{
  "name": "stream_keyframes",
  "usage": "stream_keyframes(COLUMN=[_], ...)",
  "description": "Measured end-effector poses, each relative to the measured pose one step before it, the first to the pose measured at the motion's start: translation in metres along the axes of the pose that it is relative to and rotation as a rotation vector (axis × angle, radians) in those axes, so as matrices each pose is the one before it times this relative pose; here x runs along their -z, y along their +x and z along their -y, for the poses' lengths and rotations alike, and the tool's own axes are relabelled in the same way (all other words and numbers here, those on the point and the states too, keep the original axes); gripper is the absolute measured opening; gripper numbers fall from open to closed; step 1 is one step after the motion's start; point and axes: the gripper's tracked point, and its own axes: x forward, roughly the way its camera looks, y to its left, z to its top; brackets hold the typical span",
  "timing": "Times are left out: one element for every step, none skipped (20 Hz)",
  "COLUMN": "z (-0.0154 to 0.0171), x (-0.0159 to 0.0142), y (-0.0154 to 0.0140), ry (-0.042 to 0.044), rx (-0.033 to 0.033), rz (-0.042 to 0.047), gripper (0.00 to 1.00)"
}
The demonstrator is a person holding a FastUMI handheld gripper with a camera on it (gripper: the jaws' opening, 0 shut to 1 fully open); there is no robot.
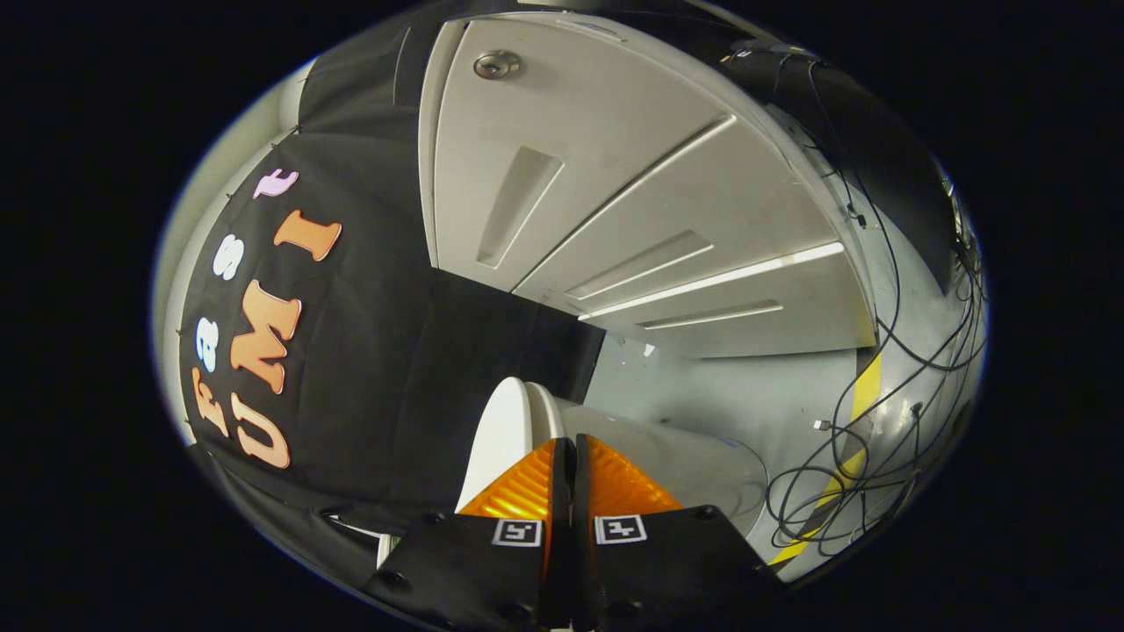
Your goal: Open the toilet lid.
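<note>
- Fingers [527,487] of our gripper [566,443] sit pressed together, only a thin slit between them, and we see nothing held there.
- Toilet lid [505,430], white and curved, rises just beyond the fingertips, its edge toward us.
- Toilet bowl [676,456] spreads right of the lid, beyond the fingers.
- Cables [843,483] lie looped on the grey floor [729,386] past the bowl, across a yellow stripe [865,386].

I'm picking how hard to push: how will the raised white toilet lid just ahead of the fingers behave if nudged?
The toilet lid looks like stiff, smooth moulded plastic, so it should probably swing as one piece and not flex. Its glossy face may let the closed fingers slide. Standing near upright, it could tip either way.
</note>
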Motion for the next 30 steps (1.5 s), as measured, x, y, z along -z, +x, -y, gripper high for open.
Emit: stream_keyframes(z=[-0.00174, -0.00102, -0.00166, -0.00182, -0.00241, -0.00282, -0.00230, -0.00215, -0.00272, -0.00196, -0.00214, -0.00202, -0.00098, -0.00205, -0.00216, -0.00302, -0.00449, -0.00547, -0.00764, -0.00740, -0.00854, -0.00969, -0.00890, -0.00986, -0.01029, -0.01023, -0.01253, -0.01192, -0.01087, -0.01061], x=[-0.00015, -0.00025, 0.00041, -0.00046, -0.00117, -0.00077, -0.00028, -0.00058, -0.00102, 0.00011, -0.00076, -0.00048, 0.00004, -0.00059, 0.00004, -0.00067, -0.00061, -0.00133, -0.00095, -0.00119, -0.00108, -0.00025, -0.00163, 0.00049, 0.00039, -0.00040, -0.00079, -0.00034, 0.00007, 0.00034], y=[-0.00059, -0.00103, -0.00033, -0.00080, -0.00012, -0.00124, -0.00096, -0.00008, -0.00096, -0.00093, -0.00071, -0.00011, -0.00144, -0.00072, -0.00002, -0.00043, -0.00177, -0.00201, -0.00176, -0.00102, -0.00280, -0.00206, -0.00178, -0.00395, -0.00259, -0.00181, -0.00546, -0.00329, -0.00438, -0.00309], ry=[-0.00806, -0.00852, -0.00839, -0.00593, -0.00146, 0.00154, 0.00103, -0.00010, 0.00009, 0.00211, 0.00570, 0.00512, 0.00573, 0.00641, 0.00086, 0.00321, 0.00563, 0.01036, 0.00997, 0.00168, -0.00079, -0.00177, -0.00821, -0.01569, -0.01696, -0.01191, -0.00809, -0.00688, -0.01234, -0.01732], rx=[0.00287, 0.00361, 0.00234, -0.00191, -0.00365, -0.00616, -0.00264, -0.00095, -0.00594, -0.00330, -0.00482, -0.00406, -0.00167, -0.00312, -0.00273, -0.00410, -0.00688, -0.01044, -0.00963, -0.00513, -0.00537, -0.00527, 0.00074, -0.00379, -0.00296, -0.00927, -0.01680, -0.01632, -0.01190, -0.00768], rz=[-0.00069, -0.00230, -0.00333, -0.00160, 0.00062, 0.00237, 0.00204, 0.00559, 0.00444, 0.00181, -0.00011, 0.00062, -0.00104, 0.00392, 0.00001, 0.00192, 0.00100, 0.00288, 0.00609, 0.01081, 0.01335, 0.01214, 0.01806, 0.01014, 0.00554, 0.01111, 0.00596, 0.00648, 0.00464, 0.00199], gripper=[0.09, 0.08, 0.08, 0.08, 0.08, 0.08, 0.09, 0.08, 0.08, 0.08, 0.08, 0.08, 0.08, 0.08, 0.08, 0.08, 0.08, 0.09, 0.08, 0.09, 0.08, 0.08, 0.08, 0.08, 0.08, 0.08, 0.08, 0.08, 0.08, 0.08])
